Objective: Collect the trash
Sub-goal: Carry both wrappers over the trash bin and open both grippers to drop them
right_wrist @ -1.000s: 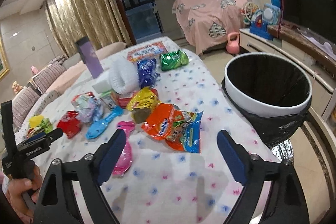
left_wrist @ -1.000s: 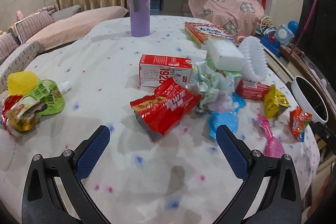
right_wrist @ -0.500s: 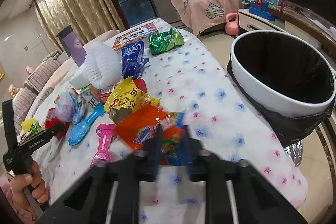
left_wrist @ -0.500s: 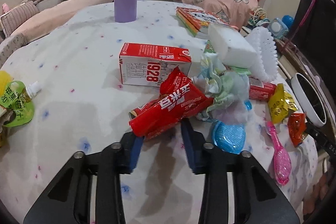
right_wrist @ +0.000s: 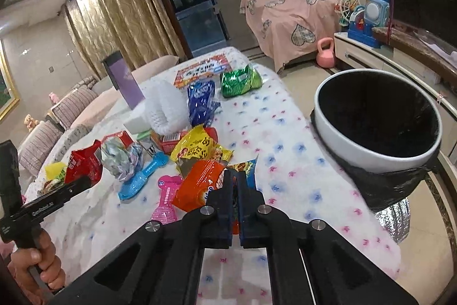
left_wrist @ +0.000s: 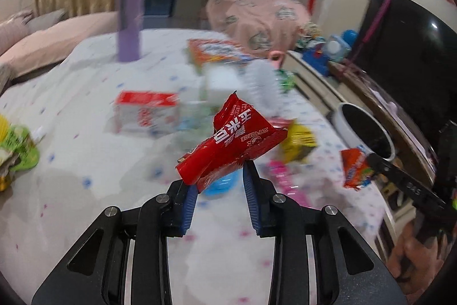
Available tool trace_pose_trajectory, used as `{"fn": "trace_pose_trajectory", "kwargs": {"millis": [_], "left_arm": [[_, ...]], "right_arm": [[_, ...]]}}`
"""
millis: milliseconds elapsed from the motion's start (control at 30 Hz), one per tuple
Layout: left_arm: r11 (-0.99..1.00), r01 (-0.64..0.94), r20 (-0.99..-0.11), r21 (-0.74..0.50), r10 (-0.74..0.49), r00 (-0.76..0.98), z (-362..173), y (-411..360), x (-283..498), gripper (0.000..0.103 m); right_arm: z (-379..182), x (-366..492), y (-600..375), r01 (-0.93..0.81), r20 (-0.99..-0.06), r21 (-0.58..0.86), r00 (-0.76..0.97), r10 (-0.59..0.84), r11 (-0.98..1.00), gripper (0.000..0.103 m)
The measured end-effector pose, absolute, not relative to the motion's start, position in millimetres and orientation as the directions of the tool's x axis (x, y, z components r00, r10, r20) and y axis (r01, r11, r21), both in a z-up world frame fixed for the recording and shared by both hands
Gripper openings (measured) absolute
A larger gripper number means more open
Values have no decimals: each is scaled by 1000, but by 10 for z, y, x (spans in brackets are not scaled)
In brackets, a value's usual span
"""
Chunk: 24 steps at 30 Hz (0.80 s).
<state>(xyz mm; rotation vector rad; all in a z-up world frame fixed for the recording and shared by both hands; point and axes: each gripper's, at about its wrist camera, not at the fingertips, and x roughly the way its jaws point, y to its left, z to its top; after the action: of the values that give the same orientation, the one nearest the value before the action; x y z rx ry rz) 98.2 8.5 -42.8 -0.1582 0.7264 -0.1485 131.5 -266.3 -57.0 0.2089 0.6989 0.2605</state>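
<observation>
My left gripper (left_wrist: 218, 176) is shut on a red snack wrapper (left_wrist: 231, 145) and holds it lifted above the table; the same wrapper shows in the right wrist view (right_wrist: 82, 162). My right gripper (right_wrist: 235, 179) is shut on an orange snack packet (right_wrist: 200, 185), which also shows in the left wrist view (left_wrist: 354, 167). A white trash bin with a black liner (right_wrist: 377, 116) stands off the table's right edge, also visible in the left wrist view (left_wrist: 365, 130).
On the flowered tablecloth (right_wrist: 285, 139) lie a yellow packet (right_wrist: 200, 147), blue packet (right_wrist: 200, 102), green packet (right_wrist: 240, 79), white foam net (right_wrist: 164, 110), blue and pink plastic pieces, a red milk carton (left_wrist: 145, 110) and a purple tumbler (left_wrist: 130, 22).
My left gripper has lifted the red wrapper off the table. My right gripper has closed further on the orange packet and raised it slightly; the left view is blurred by motion.
</observation>
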Motion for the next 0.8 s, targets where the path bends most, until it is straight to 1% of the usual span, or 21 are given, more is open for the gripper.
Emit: {"fn": "trace_pose_trajectory", "kwargs": {"millis": [333, 800], "left_arm": [[950, 253, -658, -181, -308, 687, -371, -753, 1238, 30], [904, 401, -680, -150, -388, 622, -326, -1696, 1699, 30]], "right_arm": [[-403, 1251, -3078, -116, -562, 293, 782, 269, 949, 1], [-272, 1436, -3827, -10, -532, 298, 828, 175, 955, 1]]}}
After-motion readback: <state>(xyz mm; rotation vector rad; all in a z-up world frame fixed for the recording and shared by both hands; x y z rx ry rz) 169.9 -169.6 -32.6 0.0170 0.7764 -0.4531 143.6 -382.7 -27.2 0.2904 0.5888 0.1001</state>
